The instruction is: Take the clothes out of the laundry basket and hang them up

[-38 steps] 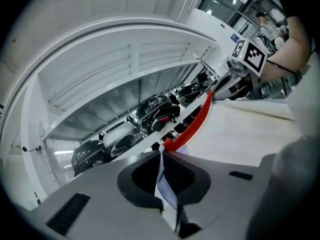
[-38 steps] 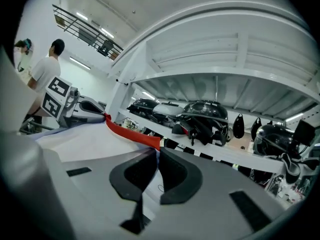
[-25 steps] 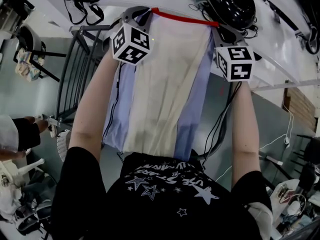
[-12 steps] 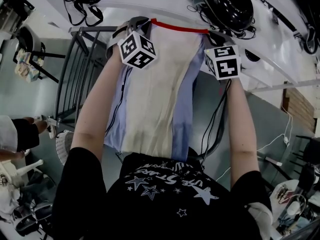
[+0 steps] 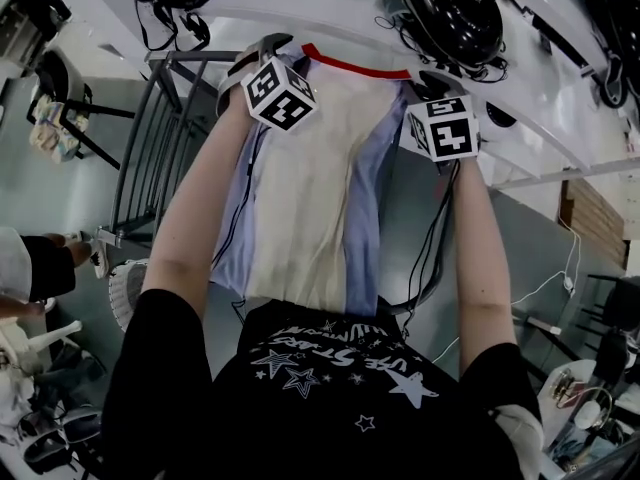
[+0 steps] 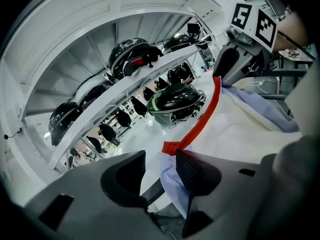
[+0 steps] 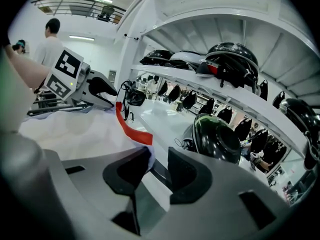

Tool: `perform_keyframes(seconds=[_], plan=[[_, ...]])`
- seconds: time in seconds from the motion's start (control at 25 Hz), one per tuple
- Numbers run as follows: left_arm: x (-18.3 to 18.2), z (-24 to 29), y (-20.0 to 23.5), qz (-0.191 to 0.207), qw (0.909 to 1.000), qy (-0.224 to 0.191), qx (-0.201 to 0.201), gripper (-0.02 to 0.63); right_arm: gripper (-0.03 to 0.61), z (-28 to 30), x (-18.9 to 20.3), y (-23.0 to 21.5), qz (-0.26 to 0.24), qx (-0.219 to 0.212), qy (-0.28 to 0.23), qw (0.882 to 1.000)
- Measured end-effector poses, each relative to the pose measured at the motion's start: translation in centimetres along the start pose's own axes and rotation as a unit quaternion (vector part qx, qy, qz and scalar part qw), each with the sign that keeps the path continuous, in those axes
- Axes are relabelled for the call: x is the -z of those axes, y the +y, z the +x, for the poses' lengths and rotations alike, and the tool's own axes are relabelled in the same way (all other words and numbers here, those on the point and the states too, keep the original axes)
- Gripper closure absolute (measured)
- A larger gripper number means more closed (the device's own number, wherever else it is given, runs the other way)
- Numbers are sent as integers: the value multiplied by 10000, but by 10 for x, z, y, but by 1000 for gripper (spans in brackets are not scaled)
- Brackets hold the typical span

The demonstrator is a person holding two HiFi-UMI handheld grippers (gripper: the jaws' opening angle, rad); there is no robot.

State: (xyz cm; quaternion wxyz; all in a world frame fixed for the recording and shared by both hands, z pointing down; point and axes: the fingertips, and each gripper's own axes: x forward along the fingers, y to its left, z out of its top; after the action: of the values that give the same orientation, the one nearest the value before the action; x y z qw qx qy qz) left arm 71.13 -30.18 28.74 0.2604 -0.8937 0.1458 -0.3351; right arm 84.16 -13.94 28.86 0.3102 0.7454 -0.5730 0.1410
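A cream and light-blue garment (image 5: 310, 188) with a red top trim (image 5: 355, 63) hangs down in front of me from a dark bar (image 6: 152, 191). My left gripper (image 5: 262, 46) is at its upper left corner. The jaws have just been opening; the blue cloth edge (image 6: 172, 184) lies between them against one pad, with a gap on the other side. My right gripper (image 5: 430, 76) is at the upper right corner. Its jaws have also just been opening, and the bar (image 7: 161, 174) and the cloth corner (image 7: 148, 159) sit in the gap.
White curved shelves above carry dark helmets (image 5: 450, 8) and cables. A grey metal rack (image 5: 150, 148) stands to the left of the garment. Another person's hand (image 5: 40, 268) shows at the far left, and a person in a white shirt (image 7: 50, 39) stands in the background.
Both grippers have drawn closer together and sunk a little at the garment's top edge. The top edge of the cloth has narrowed between them.
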Motion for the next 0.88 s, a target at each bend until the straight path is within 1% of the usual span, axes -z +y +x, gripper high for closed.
perform_keyframes(seconds=[0.16, 0.28, 0.48, 0.64, 0.88], plan=[[-1, -13, 1, -36, 10000, -19, 75, 393, 416, -8, 2, 1, -101, 44, 148, 9998], [0, -26, 1, -92, 9999, -70, 39, 391, 402, -17, 4, 4, -35, 63, 171, 9998], [-2, -55, 5, -335, 9989, -309, -110, 391, 401, -41, -5, 9, 174, 222, -62, 9996], [1, -84, 10, -490, 9975, -495, -134, 391, 402, -63, -8, 21, 276, 362, -172, 9988], [10, -125, 10, -563, 9963, -649, -80, 391, 400, -87, 4, 38, 503, 473, 107, 9976]])
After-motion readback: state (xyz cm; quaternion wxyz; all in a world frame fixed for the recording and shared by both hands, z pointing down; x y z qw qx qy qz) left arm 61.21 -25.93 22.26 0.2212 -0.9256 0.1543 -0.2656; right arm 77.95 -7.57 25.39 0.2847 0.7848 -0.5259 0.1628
